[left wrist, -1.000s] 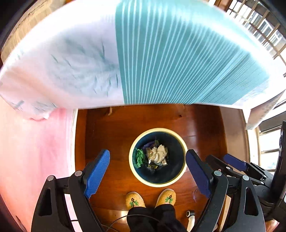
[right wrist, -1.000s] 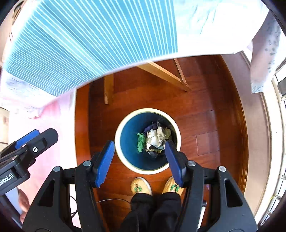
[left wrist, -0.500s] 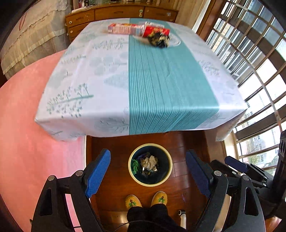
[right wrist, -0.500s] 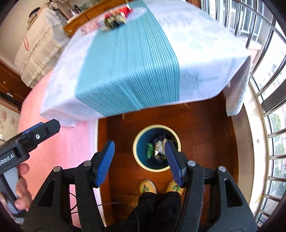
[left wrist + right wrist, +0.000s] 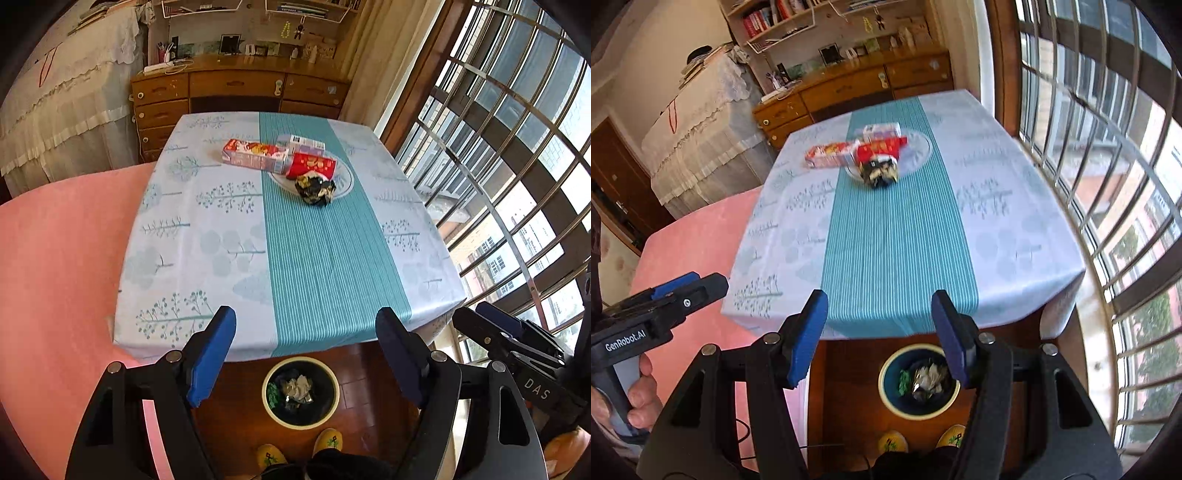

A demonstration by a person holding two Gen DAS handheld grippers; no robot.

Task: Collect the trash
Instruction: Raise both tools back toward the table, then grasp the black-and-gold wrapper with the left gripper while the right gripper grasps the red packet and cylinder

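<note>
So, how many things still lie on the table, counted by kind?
Cartons: 2, one red and white, one white and purple
Red can: 1
Crumpled dark wrapper: 1
Glass plate: 1
Total: 5

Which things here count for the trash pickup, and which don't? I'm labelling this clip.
Job: crumpled dark wrapper; red can; red-and-white carton; small white box; trash bin.

Bystanders: glass plate; tablecloth; wooden dresser; yellow slippers.
</note>
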